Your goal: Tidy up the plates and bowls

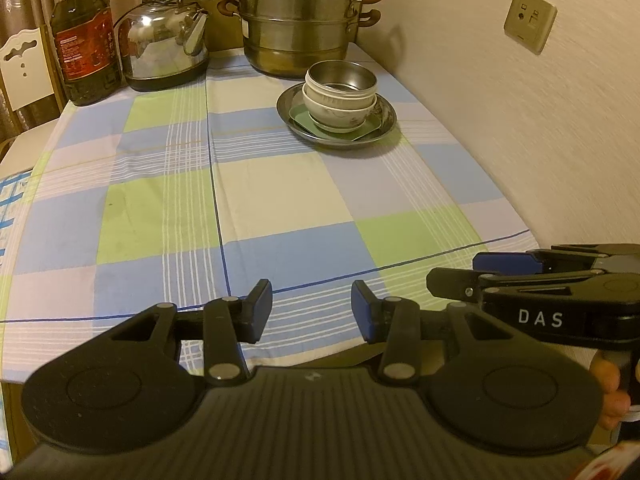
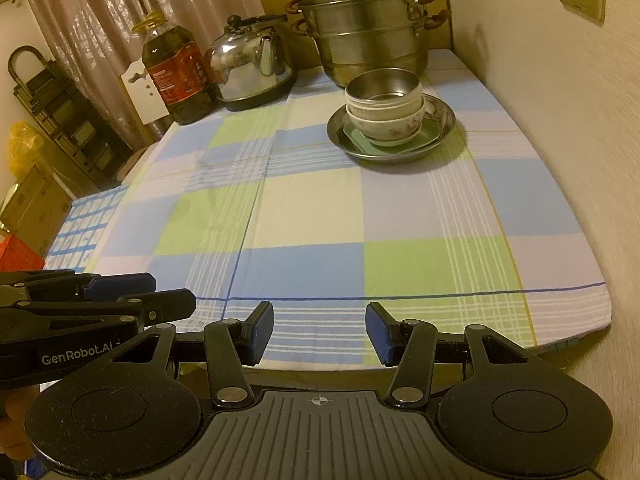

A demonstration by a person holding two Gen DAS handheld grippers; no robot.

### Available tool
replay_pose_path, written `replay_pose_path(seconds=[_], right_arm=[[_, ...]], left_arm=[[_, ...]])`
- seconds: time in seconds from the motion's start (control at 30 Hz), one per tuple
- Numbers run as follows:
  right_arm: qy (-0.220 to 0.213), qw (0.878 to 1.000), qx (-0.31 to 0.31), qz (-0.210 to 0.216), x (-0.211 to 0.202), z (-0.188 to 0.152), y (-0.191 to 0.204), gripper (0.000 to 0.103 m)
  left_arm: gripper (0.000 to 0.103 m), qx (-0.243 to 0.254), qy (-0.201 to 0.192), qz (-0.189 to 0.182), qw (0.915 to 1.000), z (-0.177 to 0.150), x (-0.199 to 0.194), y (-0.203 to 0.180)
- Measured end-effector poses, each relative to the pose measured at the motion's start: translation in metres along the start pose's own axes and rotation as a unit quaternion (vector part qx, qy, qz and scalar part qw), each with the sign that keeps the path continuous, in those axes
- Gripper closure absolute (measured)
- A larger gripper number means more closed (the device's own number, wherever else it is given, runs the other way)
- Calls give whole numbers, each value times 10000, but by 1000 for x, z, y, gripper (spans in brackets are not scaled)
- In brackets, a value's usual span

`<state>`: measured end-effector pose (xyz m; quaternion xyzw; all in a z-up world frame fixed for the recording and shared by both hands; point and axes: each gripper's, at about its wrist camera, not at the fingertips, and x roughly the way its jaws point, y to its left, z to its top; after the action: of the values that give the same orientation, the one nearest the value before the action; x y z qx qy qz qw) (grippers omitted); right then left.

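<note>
A stack stands at the far right of the checked tablecloth: a round metal plate [image 1: 382, 126] [image 2: 340, 136] carries a green square dish [image 1: 300, 118] [image 2: 352, 138], a flowered white bowl [image 1: 340, 114] [image 2: 396, 124], a second white bowl and a steel bowl [image 1: 340, 76] [image 2: 380, 84] on top. My left gripper [image 1: 311, 312] hovers open over the table's near edge, nothing between its blue pads. My right gripper [image 2: 320, 330] is open and empty too, beside the left one and just as far from the stack. In each view the other gripper shows from the side.
Along the back stand an oil bottle [image 1: 86, 48] [image 2: 178, 72], a shiny kettle [image 1: 166, 46] [image 2: 250, 66] and a tiered steel steamer pot [image 1: 298, 20] [image 2: 370, 28]. A wall [image 1: 520, 100] runs close along the table's right side. A chair back [image 1: 26, 68] stands left.
</note>
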<state>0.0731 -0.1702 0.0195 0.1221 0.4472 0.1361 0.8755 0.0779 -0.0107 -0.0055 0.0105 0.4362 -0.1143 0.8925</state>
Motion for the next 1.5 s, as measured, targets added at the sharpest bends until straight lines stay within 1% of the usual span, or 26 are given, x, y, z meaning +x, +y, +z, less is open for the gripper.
replay_pose_path(seconds=[1.5], right_arm=[[10, 10000, -4, -7, 3, 0, -1, 51]], left_arm=[[63, 10, 4, 2, 10000, 1, 2, 4]])
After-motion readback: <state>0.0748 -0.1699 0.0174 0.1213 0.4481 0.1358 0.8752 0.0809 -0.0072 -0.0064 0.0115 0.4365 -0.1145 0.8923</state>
